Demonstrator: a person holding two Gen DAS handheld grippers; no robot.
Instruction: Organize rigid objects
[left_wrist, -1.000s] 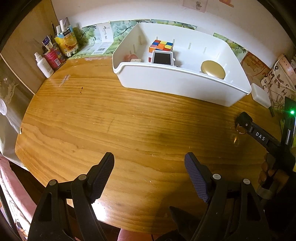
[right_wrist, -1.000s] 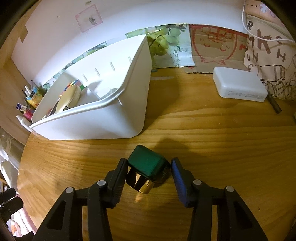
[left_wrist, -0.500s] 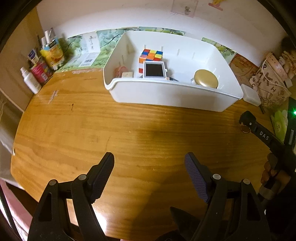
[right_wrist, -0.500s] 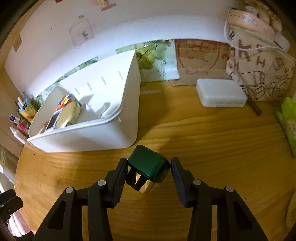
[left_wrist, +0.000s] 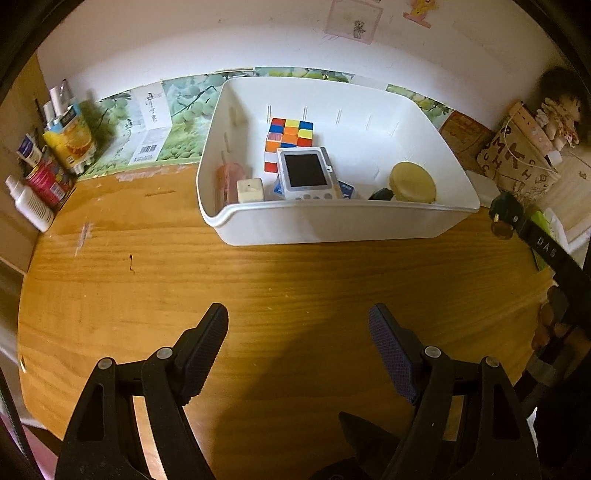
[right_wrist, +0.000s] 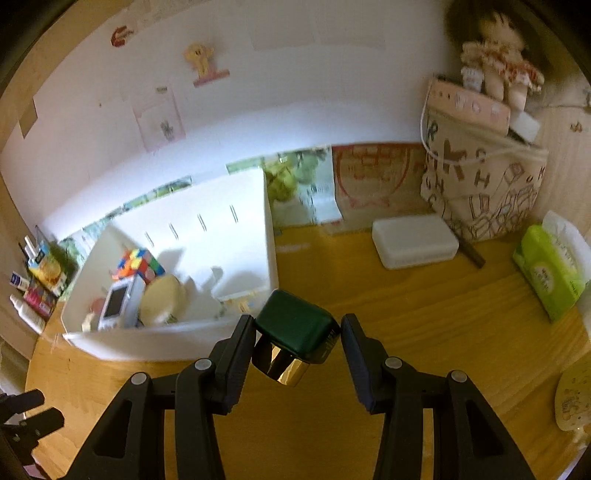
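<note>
The left gripper (left_wrist: 298, 347) hung angled down, jaws apart with nothing between them. The right gripper (right_wrist: 297, 341) was clamped on a bottle (right_wrist: 293, 338), held aloft; fingers (left_wrist: 550, 325) gripped its handle at the edge.

Warm dim light, glare on the white wall (right_wrist: 258, 122), motion blur, dark fisheye corners

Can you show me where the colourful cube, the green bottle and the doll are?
cube (left_wrist: 290, 137), left wrist view, top face
green bottle (right_wrist: 295, 326), right wrist view, green cap
doll (right_wrist: 498, 70), right wrist view, dress
</note>
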